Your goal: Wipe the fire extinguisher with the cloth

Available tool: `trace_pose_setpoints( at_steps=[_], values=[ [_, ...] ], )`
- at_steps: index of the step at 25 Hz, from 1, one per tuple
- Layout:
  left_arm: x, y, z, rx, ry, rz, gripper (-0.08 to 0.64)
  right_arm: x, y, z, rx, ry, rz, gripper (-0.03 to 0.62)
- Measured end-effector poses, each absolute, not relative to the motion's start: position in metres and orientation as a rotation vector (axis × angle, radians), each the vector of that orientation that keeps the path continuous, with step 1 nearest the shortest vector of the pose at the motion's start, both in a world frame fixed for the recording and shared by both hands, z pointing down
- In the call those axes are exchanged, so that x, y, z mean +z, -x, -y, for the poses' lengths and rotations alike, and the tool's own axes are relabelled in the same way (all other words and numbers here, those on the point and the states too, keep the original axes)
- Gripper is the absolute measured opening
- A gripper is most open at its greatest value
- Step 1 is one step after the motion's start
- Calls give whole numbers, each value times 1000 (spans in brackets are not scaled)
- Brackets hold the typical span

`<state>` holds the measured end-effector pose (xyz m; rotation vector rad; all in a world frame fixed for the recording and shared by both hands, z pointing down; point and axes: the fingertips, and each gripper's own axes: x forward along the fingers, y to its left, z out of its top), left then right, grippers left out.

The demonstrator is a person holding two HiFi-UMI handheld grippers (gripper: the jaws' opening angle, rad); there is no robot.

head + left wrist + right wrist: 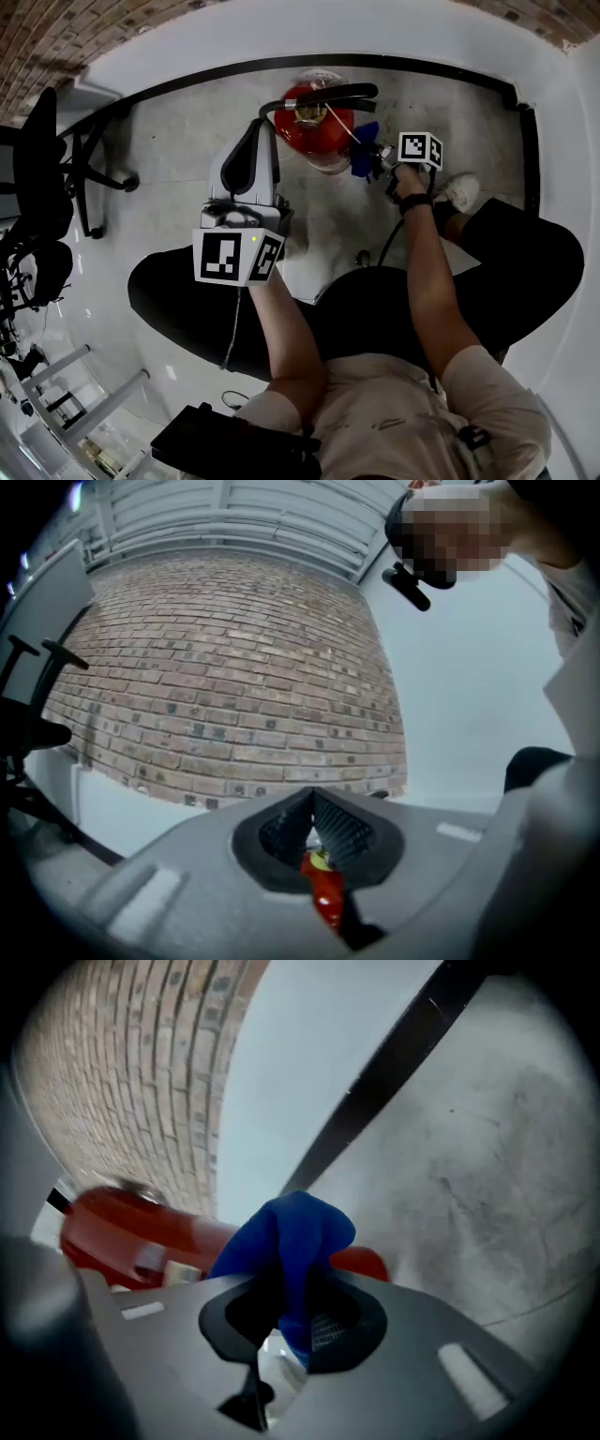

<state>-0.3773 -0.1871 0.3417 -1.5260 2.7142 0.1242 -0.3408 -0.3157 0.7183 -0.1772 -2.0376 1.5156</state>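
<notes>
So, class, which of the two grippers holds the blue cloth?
The right gripper: its jaws pinch the blue cloth beside the fire extinguisher; the left gripper has none.

The grey, mottled concrete floor [178, 141] carries a red metal fire extinguisher [292, 133], standing upright near the white wall. Well to the left of the extinguisher, a black office chair [42, 169] stands on its star-shaped base. Near the extinguisher, on its right, a white shoe [459, 190] rests on the floor.

One fire extinguisher [314, 127], one blue cloth [364, 159], two grippers: left gripper [263, 127], right gripper [381, 162].
</notes>
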Motion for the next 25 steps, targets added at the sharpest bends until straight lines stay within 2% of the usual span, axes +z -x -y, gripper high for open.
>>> trace_pose_setpoints(
  at_steps=[7, 11, 13, 16, 21, 25],
  values=[
    [345, 381, 185, 111, 1521, -2729, 3, 875, 298, 265, 1147, 26, 1786, 61],
    [343, 384, 178, 118, 1497, -2734, 3, 882, 297, 259, 753, 58, 1816, 58],
    [342, 383, 176, 132, 1495, -2731, 3, 874, 299, 268, 745, 35, 1822, 60],
    [335, 380, 178, 149, 1504, -2709, 3, 820, 328, 305, 1004, 71, 1978, 60],
    [317, 386, 178, 157, 1490, -2688, 3, 637, 373, 382, 1519, 331, 2229, 60],
    [298, 392, 176, 170, 1460, -2673, 3, 499, 387, 384, 1481, 870, 2254, 60]
  ],
)
